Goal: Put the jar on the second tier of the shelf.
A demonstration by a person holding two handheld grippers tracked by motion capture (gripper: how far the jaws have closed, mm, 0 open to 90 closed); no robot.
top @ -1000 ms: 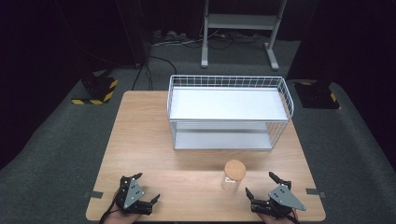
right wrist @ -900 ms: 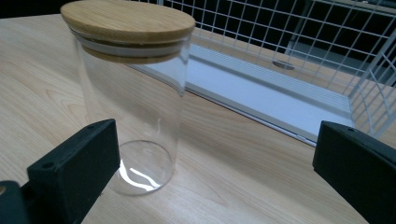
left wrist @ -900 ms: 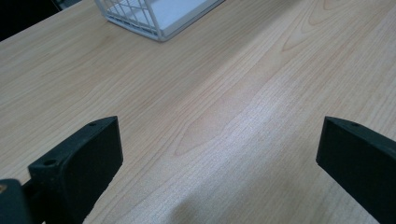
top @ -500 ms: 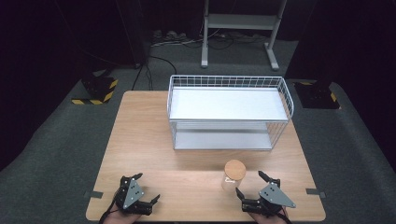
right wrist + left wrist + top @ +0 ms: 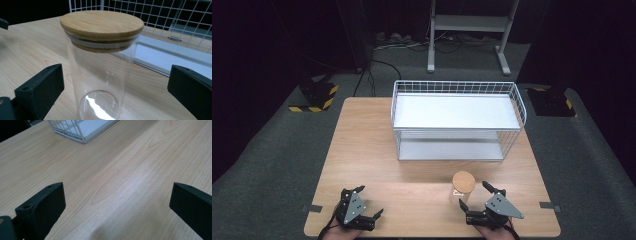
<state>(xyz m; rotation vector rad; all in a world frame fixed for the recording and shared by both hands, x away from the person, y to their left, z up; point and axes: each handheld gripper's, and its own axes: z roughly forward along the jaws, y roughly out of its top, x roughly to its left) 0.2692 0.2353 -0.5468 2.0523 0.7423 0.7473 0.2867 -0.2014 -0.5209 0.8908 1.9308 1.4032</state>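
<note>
We have a tall, clear glass jar (image 5: 462, 191) with a flat wooden lid (image 5: 102, 23) standing upright on the bench (image 5: 362, 150), near the front edge and right of centre, just in front of the white two-tier wire rack (image 5: 457, 120) and apart from it. Our right tool (image 5: 477, 202) sits just right of the jar and angles in toward it; in the right gripper view its jaws are spread wide with the jar between them, neither one touching the glass, and nothing is gripped. Our left tool (image 5: 368, 202) rests at the near left of the bench, well apart from the jar, jaws wide apart over bare wood and holding nothing. The jar looks empty, so we judge it light for its height but rigid, brittle and smooth: glass gives the black jaws little friction, and a tall narrow cylinder tips easily if nudged high up. We would take hold across the body, around mid-height or a bit lower, squarely on its width so it cannot roll out sideways, and close gently. We would not lift by the lid; we cannot tell how tightly it seats, and it may simply pull off.
</note>
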